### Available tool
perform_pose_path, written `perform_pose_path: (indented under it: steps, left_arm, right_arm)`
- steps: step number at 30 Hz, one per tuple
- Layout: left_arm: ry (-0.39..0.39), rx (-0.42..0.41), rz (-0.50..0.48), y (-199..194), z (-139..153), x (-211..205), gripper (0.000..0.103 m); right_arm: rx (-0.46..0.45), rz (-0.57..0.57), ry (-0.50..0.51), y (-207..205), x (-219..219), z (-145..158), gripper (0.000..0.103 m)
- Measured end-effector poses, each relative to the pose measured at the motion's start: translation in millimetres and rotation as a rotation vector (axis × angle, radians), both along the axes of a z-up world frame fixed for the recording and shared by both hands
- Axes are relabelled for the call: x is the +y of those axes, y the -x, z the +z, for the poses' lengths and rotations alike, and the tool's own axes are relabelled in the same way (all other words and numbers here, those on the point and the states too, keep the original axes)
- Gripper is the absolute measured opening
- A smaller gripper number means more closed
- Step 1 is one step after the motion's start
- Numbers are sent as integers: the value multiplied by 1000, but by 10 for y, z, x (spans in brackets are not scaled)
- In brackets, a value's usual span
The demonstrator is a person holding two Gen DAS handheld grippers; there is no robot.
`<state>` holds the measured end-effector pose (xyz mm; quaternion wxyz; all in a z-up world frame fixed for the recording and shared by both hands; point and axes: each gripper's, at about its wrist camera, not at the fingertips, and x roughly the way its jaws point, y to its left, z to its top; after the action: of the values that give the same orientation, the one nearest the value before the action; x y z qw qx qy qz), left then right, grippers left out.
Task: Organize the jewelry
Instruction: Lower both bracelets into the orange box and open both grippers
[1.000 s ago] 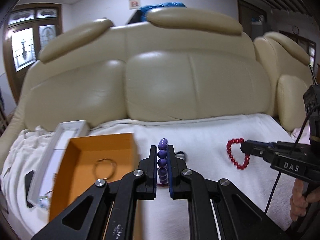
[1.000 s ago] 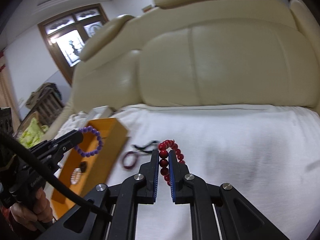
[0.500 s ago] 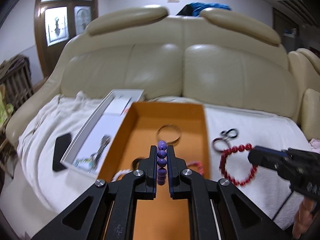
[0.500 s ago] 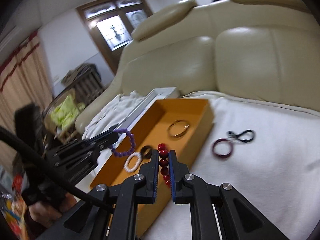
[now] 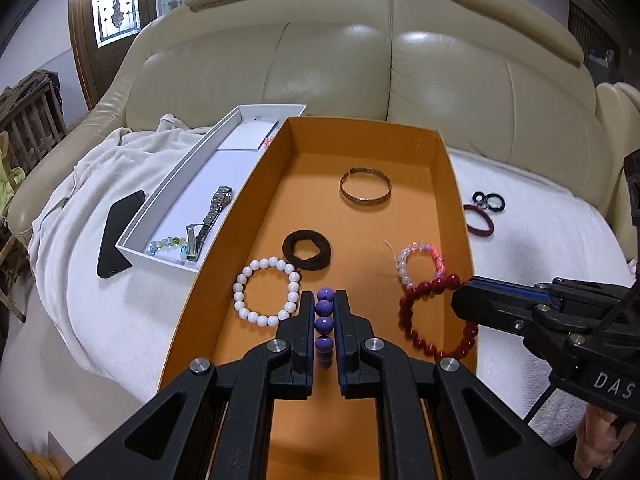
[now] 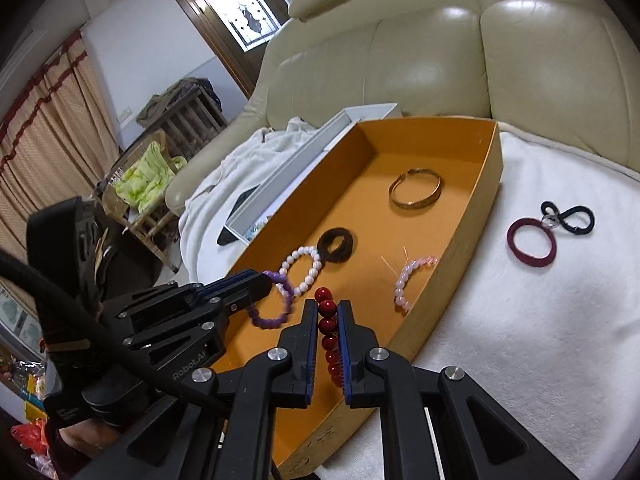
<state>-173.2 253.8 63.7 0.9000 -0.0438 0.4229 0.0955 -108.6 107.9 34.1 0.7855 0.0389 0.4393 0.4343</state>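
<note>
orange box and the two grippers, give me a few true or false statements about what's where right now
1. The left gripper is shut on the purple bead bracelet. True.
2. The right gripper is open and empty. False: it is shut on the red bead bracelet.
3. The gold bangle lies inside the orange box. True.
4. The maroon hair tie lies in the orange box. False: it lies on the white blanket beside it.

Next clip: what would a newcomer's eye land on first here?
The orange box on the white-covered sofa, with bracelets scattered on its floor. Above its near end, the left gripper is shut on a purple bead bracelet, and the right gripper is shut on a red bead bracelet.
</note>
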Motion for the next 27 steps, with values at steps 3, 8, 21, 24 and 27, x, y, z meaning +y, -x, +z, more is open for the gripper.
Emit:
perform_pose_path:
  steps: [3, 8, 21, 24, 27]
  left_arm:
    - [-14, 3, -5, -8, -16, -28, 9]
    - [-74, 16, -1, -28, -26, -100, 9]
    - [-164, 25, 7, -72, -36, -195, 9]
    - [-193, 27, 10, -79, -40, -218, 9]
    - [-217, 29, 14, -85, -43, -242, 9]
  right_arm:
    - [-6, -6, 9, -12, -4, -25, 11]
    - [11, -32, 27, -62, -46, -89, 11]
    - [3, -50, 37, -87, -142, -66, 11]
    - [4, -56, 39, -86, -158, -59, 11]
    - [6, -60, 39, -91, -185, -62, 11]
